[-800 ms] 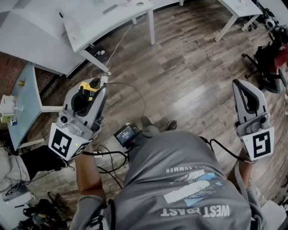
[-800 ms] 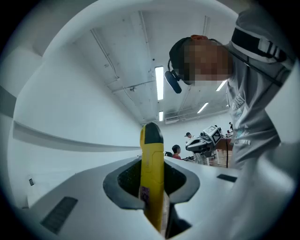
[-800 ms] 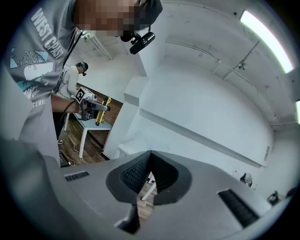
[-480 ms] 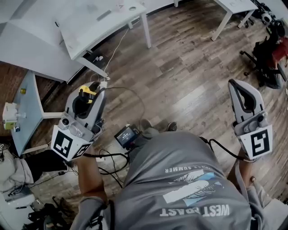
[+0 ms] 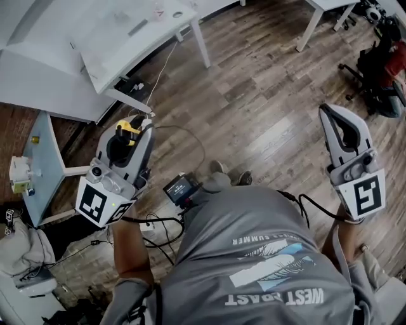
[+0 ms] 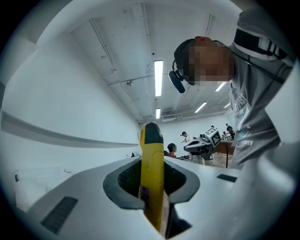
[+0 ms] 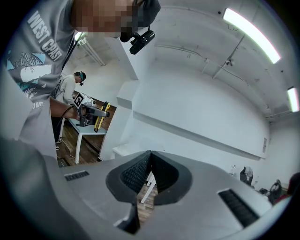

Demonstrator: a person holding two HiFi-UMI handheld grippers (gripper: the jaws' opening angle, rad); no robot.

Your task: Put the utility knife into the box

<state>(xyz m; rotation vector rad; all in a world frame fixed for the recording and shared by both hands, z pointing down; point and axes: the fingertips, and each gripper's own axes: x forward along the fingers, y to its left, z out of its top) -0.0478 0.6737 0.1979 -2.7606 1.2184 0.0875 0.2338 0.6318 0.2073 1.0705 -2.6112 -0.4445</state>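
Observation:
A yellow utility knife point(image 5: 127, 129) with a dark tip stands between the jaws of my left gripper point(image 5: 134, 127), which is shut on it at the head view's left. In the left gripper view the knife point(image 6: 153, 173) rises upright from between the dark pads point(image 6: 126, 180). My right gripper point(image 5: 328, 112) is held up at the right above the wooden floor, its jaws shut with nothing between them. In the right gripper view its pads point(image 7: 136, 173) meet at the tip, and the far left gripper point(image 7: 92, 112) shows with the knife point(image 7: 100, 123). No box is in view.
A white table point(image 5: 120, 38) stands at the upper left, with a small pale side table point(image 5: 44, 159) below it carrying small items. Another white table point(image 5: 320, 16) and a dark chair point(image 5: 380, 70) are at the upper right. Cables point(image 5: 162, 222) trail over the wooden floor.
The head view has drifted, so the tables sit further toward the upper left. Both grippers hold nearly the same places, and the knife stays in the left one.

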